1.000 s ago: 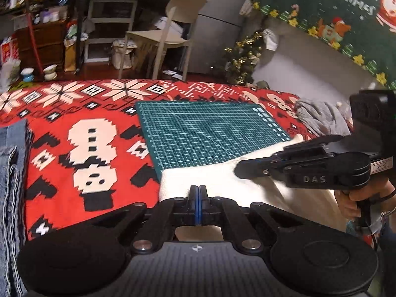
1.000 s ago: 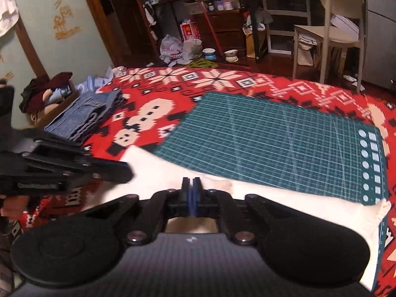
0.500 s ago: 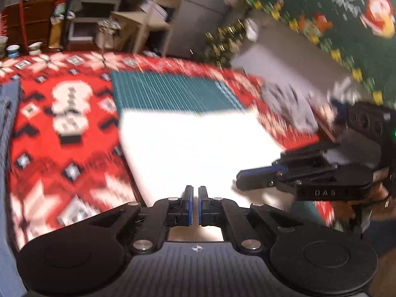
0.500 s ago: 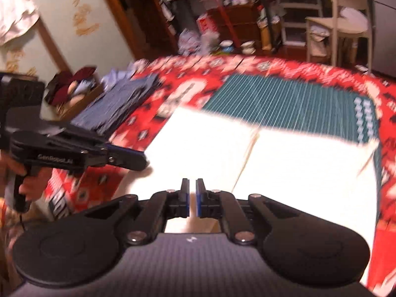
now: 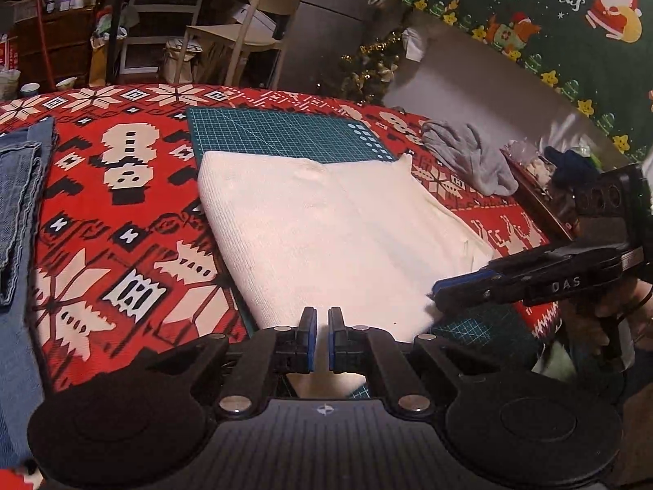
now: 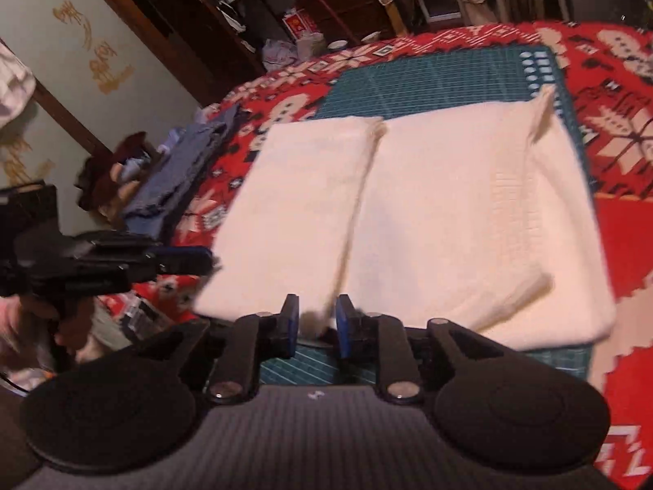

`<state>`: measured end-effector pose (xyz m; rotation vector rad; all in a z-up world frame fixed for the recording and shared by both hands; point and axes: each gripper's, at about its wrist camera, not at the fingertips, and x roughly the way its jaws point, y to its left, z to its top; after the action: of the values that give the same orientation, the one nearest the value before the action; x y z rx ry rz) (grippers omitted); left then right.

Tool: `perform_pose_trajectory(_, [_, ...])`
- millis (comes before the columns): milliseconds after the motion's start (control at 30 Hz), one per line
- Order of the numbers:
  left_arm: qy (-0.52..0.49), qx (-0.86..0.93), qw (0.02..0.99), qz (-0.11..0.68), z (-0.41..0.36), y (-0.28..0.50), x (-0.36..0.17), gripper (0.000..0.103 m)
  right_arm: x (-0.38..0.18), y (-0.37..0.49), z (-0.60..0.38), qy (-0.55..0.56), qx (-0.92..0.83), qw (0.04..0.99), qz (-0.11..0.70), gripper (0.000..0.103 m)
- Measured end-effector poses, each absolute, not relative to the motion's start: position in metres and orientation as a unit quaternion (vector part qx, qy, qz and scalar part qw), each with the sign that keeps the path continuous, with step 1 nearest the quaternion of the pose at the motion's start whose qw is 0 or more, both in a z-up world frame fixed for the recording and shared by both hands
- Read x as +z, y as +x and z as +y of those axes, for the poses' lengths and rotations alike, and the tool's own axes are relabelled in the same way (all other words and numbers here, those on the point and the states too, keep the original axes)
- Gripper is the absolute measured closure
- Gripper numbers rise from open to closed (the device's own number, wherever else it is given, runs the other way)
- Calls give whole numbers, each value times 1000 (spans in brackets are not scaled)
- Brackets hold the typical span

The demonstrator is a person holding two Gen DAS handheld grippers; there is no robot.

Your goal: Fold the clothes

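i am working two handheld tongs over a bed covered in a red patterned blanket [image 5: 122,212]. a cream garment [image 5: 326,228] lies just ahead of both tongs, on a green cutting mat [image 5: 277,134], its near edge right at their tips.

the left tongs [image 5: 322,339] show a narrow gap between the blue pads [image 5: 311,339]. the garment's near edge is seen through that gap, and the pads do not seem to pinch it. the right tongs [image 6: 316,326] have just been opening; their jaws stand clearly apart, a small tuft of the cloth's edge loose between them, no longer clamped.

as i judge it, the task is well along for this piece. the garment is already a tidy rectangle, with two panels side by side and a seam-like line running away from the tongs down the middle. one more fold, in half or across, may remain, or moving it to a pile.

the cloth looks thick, soft and ribbed, slightly puffy at the far corner beyond the right tongs, where a small point sticks up. out past the left tongs lie folded denim pieces [image 5: 20,188], and beyond the right tongs sits a crumpled grey garment [image 5: 469,155], probably waiting to be folded.
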<state>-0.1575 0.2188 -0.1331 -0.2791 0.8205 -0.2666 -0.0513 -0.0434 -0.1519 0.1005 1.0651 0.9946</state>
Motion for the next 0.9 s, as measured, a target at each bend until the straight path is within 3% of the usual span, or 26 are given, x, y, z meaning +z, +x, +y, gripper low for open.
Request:
perform_pose_trajectory(100, [-121,-134,899,399,216,-162,-132,99,-161,-50,-34,43,453,733,505,79])
perform_pose_trajectory(167, [-106,-139,900,400,212,-164,-132,98,-160,-54,-33,35,456,738,496,96])
perform_pose_trajectory(200, [-100,-141,900,400,210,-165,-132,98,-156,-56,-33,24,459,743,486,97])
perform_pose_trajectory(367, [-73,-156,907,384,203,-166,-124,98,-138,-57,-40,9,450,757,473,97])
perform_pose_trajectory(667, [-41,-162,900,403,195,-159,-142,96,-156,-55,-47,-5,436,753,493,97])
perform_pose_trajectory(900, [-63,-160,905,389,196,-154,-134,96,-143,-47,-64,-8,410,778,477,89])
